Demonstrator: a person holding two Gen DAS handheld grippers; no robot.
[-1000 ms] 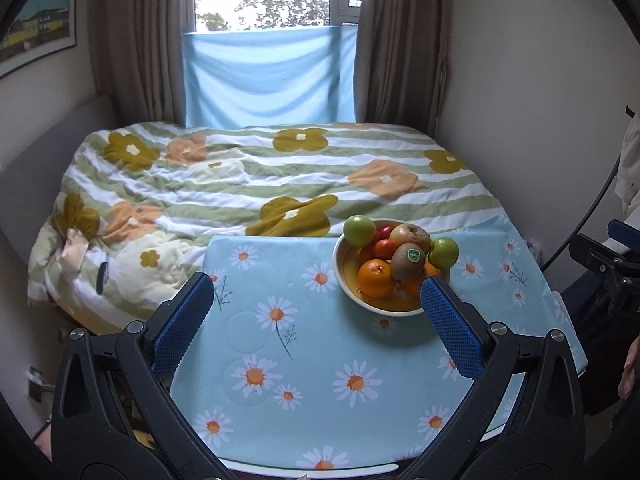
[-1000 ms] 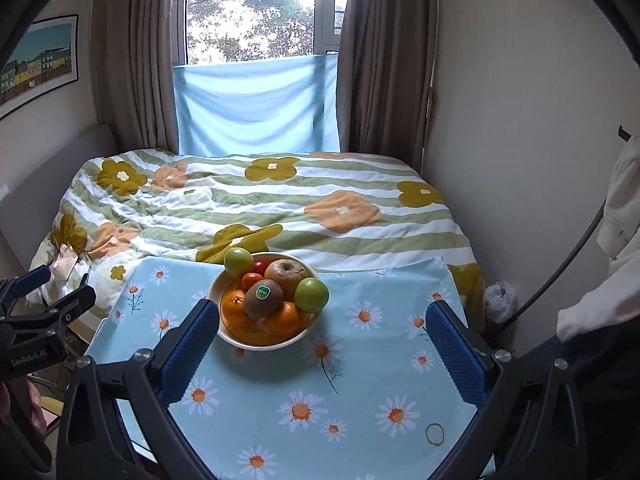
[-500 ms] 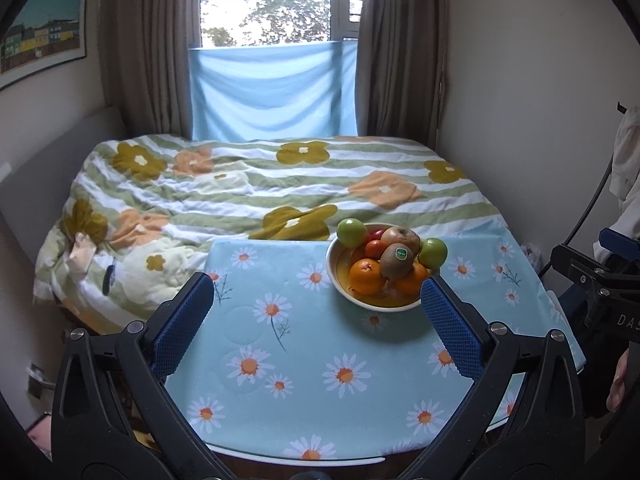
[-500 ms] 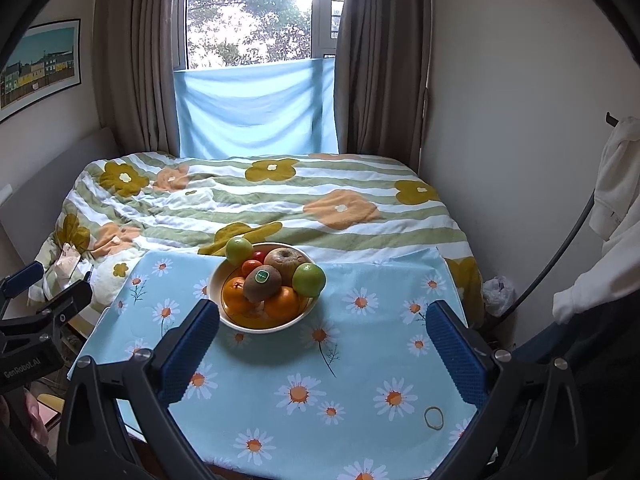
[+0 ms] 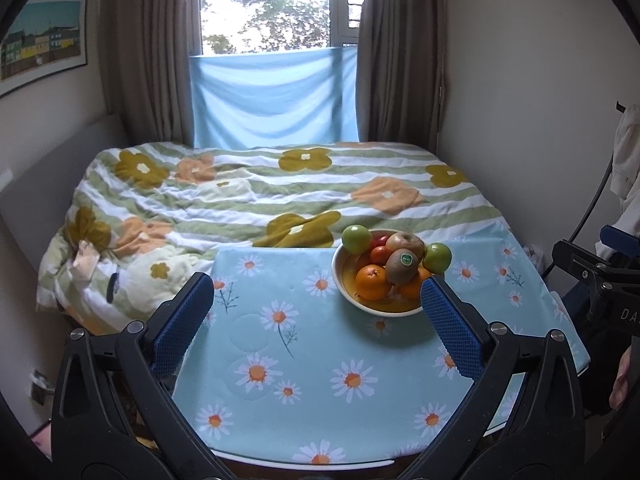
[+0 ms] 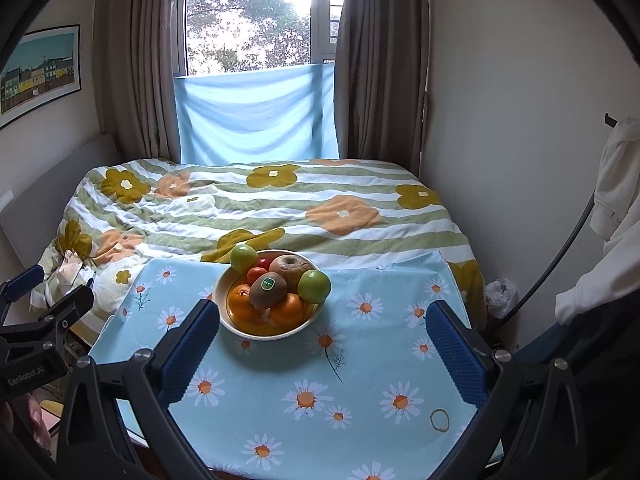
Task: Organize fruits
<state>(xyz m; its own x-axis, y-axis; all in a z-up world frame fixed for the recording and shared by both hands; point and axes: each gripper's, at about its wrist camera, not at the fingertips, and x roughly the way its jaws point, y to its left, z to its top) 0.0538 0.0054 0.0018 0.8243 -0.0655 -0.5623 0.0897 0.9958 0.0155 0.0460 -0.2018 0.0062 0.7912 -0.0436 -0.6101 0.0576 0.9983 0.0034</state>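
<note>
A cream bowl [image 5: 344, 292] [image 6: 240, 326] stands on the daisy tablecloth [image 5: 320, 360] [image 6: 360, 360] at the table's far side. It is piled with fruit: a kiwi with a green sticker [image 5: 401, 266] [image 6: 267, 290], two green apples [image 5: 355, 238] [image 6: 315, 286], oranges [image 5: 372, 281] [image 6: 288, 310], a brown apple [image 5: 405, 243] [image 6: 289, 268] and a small red fruit [image 5: 382, 254]. My left gripper [image 5: 314, 298] is open and empty, held above the table's near half. My right gripper [image 6: 322, 322] is open and empty, just short of the bowl.
A bed with a flowered striped quilt [image 5: 260, 196] lies beyond the table, under a window with brown curtains. A rubber band [image 6: 440, 419] lies on the cloth at the near right. The other gripper shows at the frame edges [image 5: 592, 276] [image 6: 36, 332].
Both grippers have pulled back and risen, so the table and bowl look smaller and farther. Both stay open. The fruit has not moved.
</note>
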